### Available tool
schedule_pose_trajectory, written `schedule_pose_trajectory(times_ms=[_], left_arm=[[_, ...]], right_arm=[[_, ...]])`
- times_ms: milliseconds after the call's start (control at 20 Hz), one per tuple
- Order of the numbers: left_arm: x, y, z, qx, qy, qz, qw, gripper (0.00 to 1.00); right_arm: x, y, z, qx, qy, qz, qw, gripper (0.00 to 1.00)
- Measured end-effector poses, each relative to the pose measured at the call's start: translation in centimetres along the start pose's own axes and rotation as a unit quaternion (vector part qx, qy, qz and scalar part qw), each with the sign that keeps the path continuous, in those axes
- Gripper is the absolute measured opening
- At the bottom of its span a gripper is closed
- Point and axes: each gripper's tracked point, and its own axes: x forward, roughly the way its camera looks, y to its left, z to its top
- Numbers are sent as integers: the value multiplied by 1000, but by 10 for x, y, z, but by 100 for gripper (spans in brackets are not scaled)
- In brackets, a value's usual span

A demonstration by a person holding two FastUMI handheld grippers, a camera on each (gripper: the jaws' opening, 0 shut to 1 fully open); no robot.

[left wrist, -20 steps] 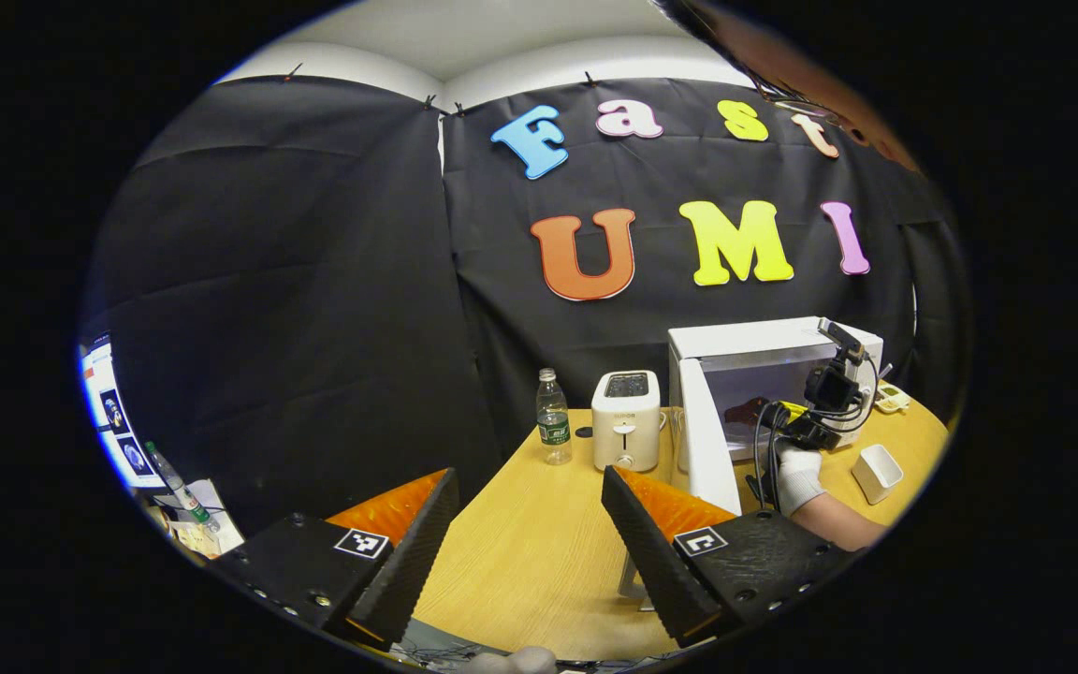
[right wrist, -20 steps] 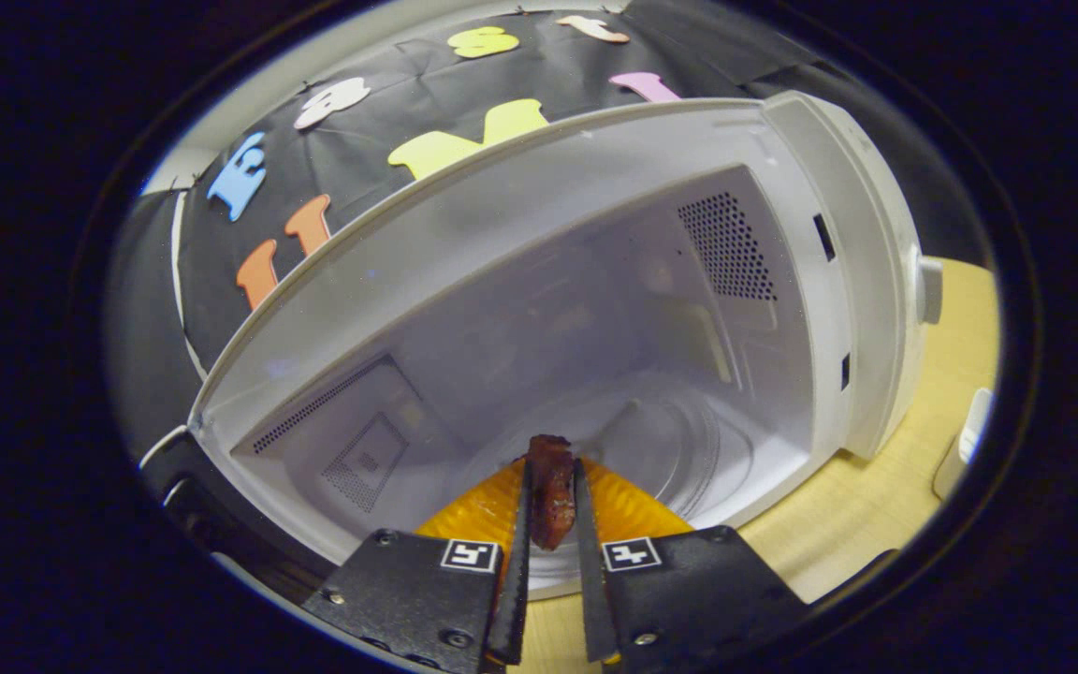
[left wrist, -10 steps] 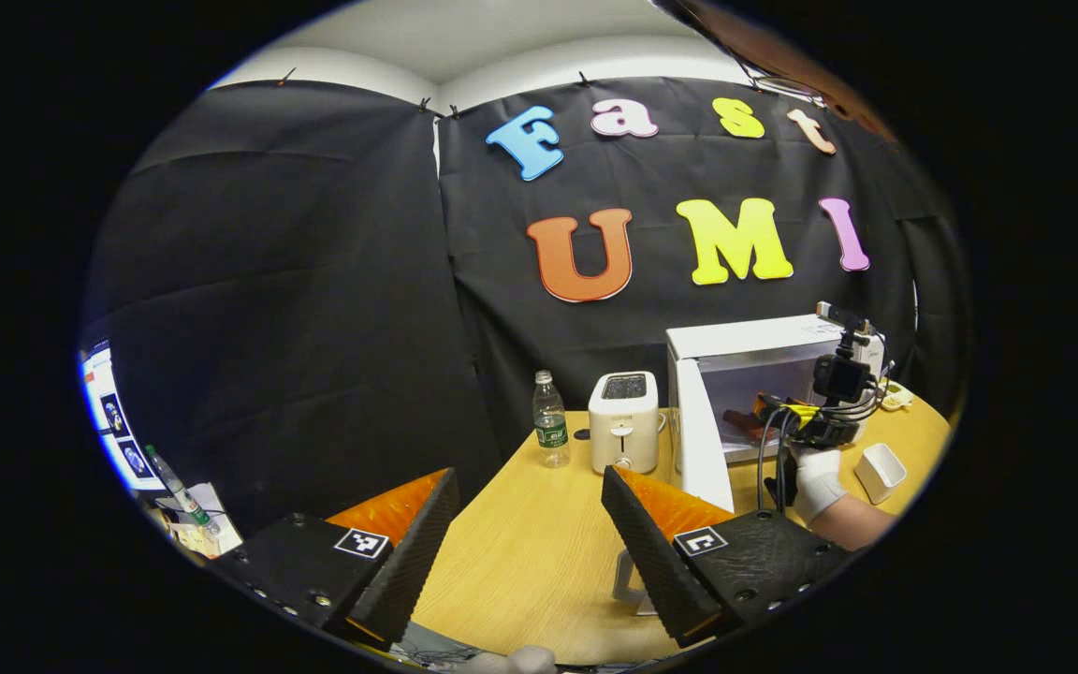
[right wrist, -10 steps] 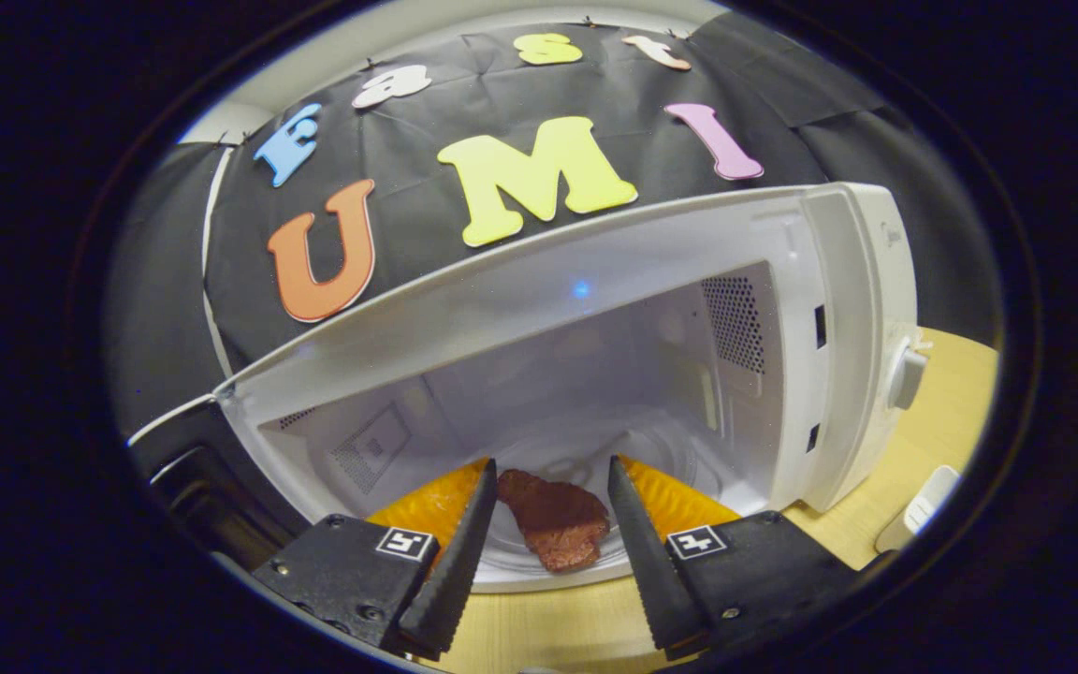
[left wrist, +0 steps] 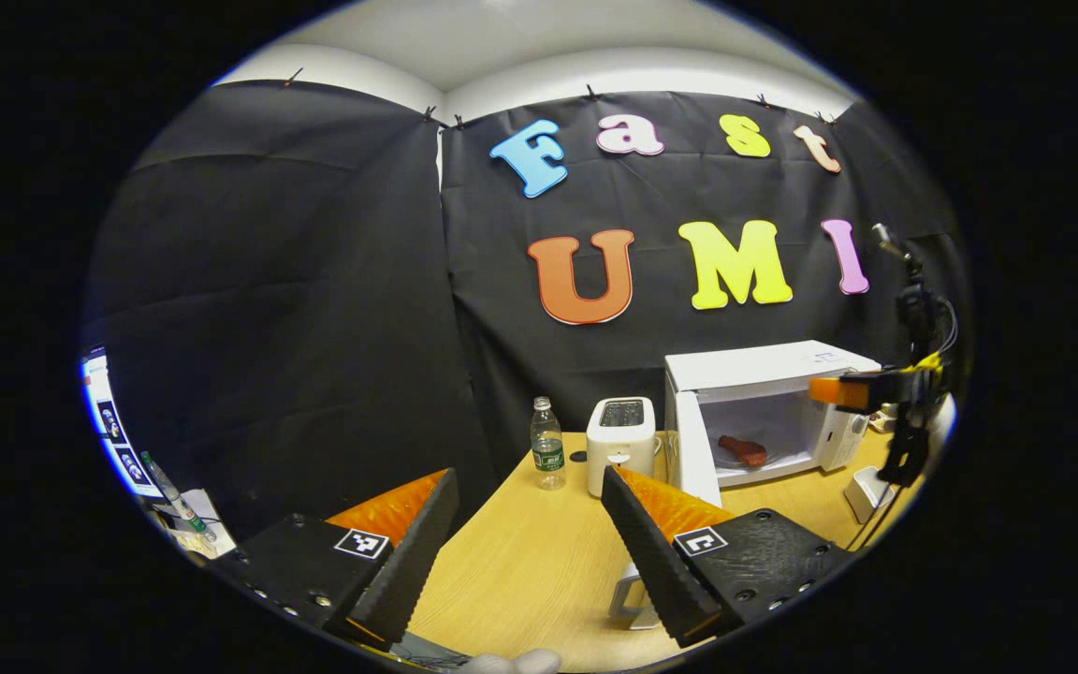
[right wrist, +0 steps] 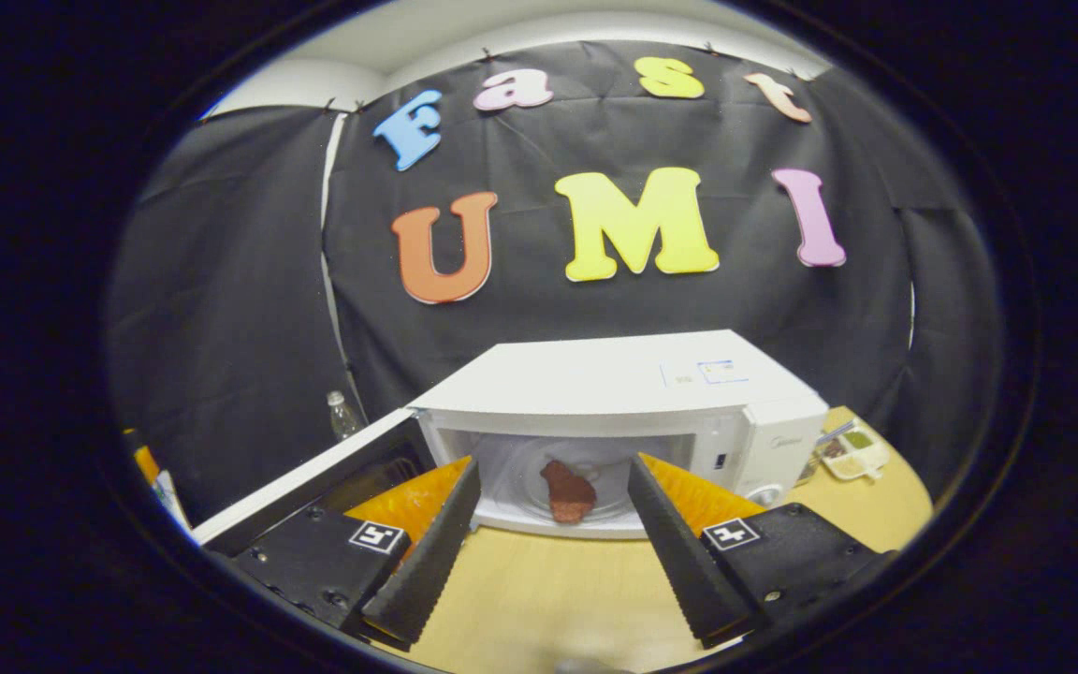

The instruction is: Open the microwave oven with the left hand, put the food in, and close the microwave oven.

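The food (right wrist: 568,490) lies inside the microwave (right wrist: 614,393) on its floor, and the door (right wrist: 314,482) stands open, so only closing is left. The right gripper (right wrist: 548,552) is apart and empty just outside the opening. The left gripper (left wrist: 525,552), also apart and empty, hangs over the table (left wrist: 520,562), well short of the door.

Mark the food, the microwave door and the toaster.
food (right wrist: 568,490), right gripper view, middle of the brown piece lying inside the microwave.
microwave door (left wrist: 695,449), left gripper view, inner face of the open door.
toaster (left wrist: 621,447), left gripper view, its front face.
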Motion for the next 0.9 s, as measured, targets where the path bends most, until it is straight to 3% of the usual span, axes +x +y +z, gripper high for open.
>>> schedule_pose_trajectory(times_ms=[50, 100, 150, 450, 500, 550, 600, 650, 700, 800, 850, 900], left_arm=[[1, 0, 3, 2, -6, -2, 1000, 95], [1, 1, 4, 2, -6, -3, 1000, 94], [2, 2, 5, 4, -8, -5, 1000, 95], [0, -12, 18, -8, -17, -25, 1000, 95], [-1, -16, 20, -8, -23, -30, 999, 91], [-1, -22, 21, -7, -24, -44, 999, 75], [-4, -30, 21, -8, -24, -57, 998, 67], [-7, -37, 21, -10, -25, -74, 997, 57], [-9, -38, 23, -4, -31, -78, 996, 35], [-5, -23, 21, 16, -44, -46, 998, 3], [-8, -25, 17, 16, -42, -49, 998, 0], [-6, -26, 15, 10, -40, -52, 998, 0]], right_arm=[[-23, -9, 9, -15, 2, -4, 1000, 100], [-46, -20, 16, -18, 4, -12, 1000, 91], [-65, -27, 21, -17, 7, -14, 1000, 100], [-162, -62, 25, 3, 26, -47, 999, 100], [-173, -71, 26, 2, 22, -60, 998, 100], [-181, -80, 24, 2, 22, -72, 997, 100], [-186, -84, 19, 6, 25, -78, 997, 100], [-190, -88, 12, 13, 33, -82, 996, 90], [-192, -91, 8, 22, 38, -86, 995, 100], [-196, -95, 2, 34, 49, -89, 994, 100], [-201, -94, -1, 39, 55, -88, 994, 100], [-204, -93, 1, 43, 57, -86, 994, 91]])
